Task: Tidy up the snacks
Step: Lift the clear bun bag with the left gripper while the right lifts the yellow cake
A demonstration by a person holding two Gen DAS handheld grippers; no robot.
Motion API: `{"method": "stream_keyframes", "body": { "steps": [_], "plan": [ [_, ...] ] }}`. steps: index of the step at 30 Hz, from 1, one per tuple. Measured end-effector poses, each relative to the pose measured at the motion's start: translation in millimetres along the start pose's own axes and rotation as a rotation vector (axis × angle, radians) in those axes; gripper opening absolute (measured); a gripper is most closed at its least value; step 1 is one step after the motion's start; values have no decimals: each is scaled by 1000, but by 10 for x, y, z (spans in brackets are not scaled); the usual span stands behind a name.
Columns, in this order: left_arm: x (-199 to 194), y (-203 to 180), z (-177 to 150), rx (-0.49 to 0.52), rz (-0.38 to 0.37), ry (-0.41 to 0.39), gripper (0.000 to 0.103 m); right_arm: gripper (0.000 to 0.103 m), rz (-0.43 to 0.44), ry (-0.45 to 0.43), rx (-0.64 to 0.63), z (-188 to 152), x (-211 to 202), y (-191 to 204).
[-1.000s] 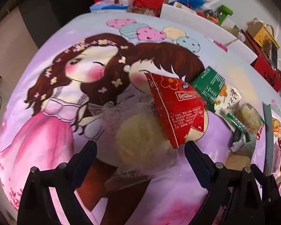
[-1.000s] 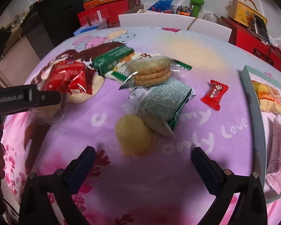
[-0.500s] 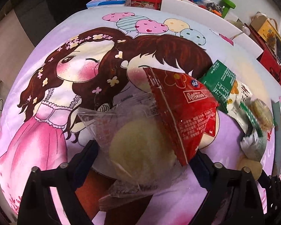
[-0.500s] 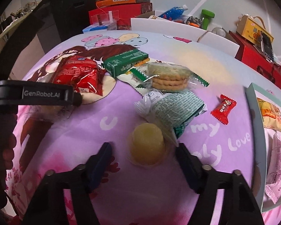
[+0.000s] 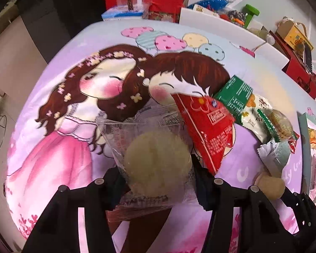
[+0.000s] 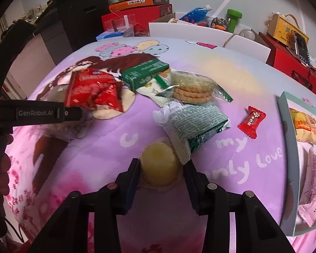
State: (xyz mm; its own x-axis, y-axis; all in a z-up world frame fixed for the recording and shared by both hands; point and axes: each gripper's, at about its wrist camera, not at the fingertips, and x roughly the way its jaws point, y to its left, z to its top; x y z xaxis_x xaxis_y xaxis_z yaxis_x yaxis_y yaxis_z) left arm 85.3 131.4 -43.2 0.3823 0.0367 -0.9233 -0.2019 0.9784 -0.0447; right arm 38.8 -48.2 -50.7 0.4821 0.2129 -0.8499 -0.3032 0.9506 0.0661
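Between the fingers of my left gripper [image 5: 153, 166] sits a round pale pastry in a clear wrapper [image 5: 158, 160]. The jaws are closing and the pads press into the wrapper's sides. A red snack pack [image 5: 208, 126] leans against the pastry's right edge. My right gripper [image 6: 162, 163] straddles a yellow jelly cup [image 6: 160, 164] on the purple cloth. Its jaws are closing, with the pads against the cup's sides. That cup [image 5: 268, 184] also shows low on the right in the left wrist view. A teal tray [image 6: 288, 130] at the right holds several packets.
A green box [image 6: 145, 73], a biscuit pack [image 6: 191, 90], a green-and-white packet [image 6: 196, 124] and a red candy [image 6: 251, 122] lie mid-cloth. The left gripper's body [image 6: 42, 113] and a hand [image 6: 0, 168] fill the left side. Boxes and clutter line the far edge.
Both pairs of jaws have narrowed from wide open onto their items. The right gripper came forward around the jelly cup. The pastry now sits higher and closer between the left fingers.
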Motion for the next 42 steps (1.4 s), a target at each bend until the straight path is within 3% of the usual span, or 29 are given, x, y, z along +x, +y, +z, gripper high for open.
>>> {"method": "stream_keyframes", "body": {
  "steps": [9, 23, 32, 42],
  "plan": [
    [-277, 58, 14, -10, 39, -74, 57, 45, 36, -40, 5, 36, -208, 21],
    [-652, -129, 46, 36, 37, -176, 57, 45, 69, -99, 29, 75, -491, -17],
    [-771, -464, 41, 118, 1, -212, 57, 45, -4, -105, 86, 106, -552, -291],
    [-828, -802, -11, 192, -35, -227, 57, 45, -95, -126, 217, 142, -714, -851]
  ]
}}
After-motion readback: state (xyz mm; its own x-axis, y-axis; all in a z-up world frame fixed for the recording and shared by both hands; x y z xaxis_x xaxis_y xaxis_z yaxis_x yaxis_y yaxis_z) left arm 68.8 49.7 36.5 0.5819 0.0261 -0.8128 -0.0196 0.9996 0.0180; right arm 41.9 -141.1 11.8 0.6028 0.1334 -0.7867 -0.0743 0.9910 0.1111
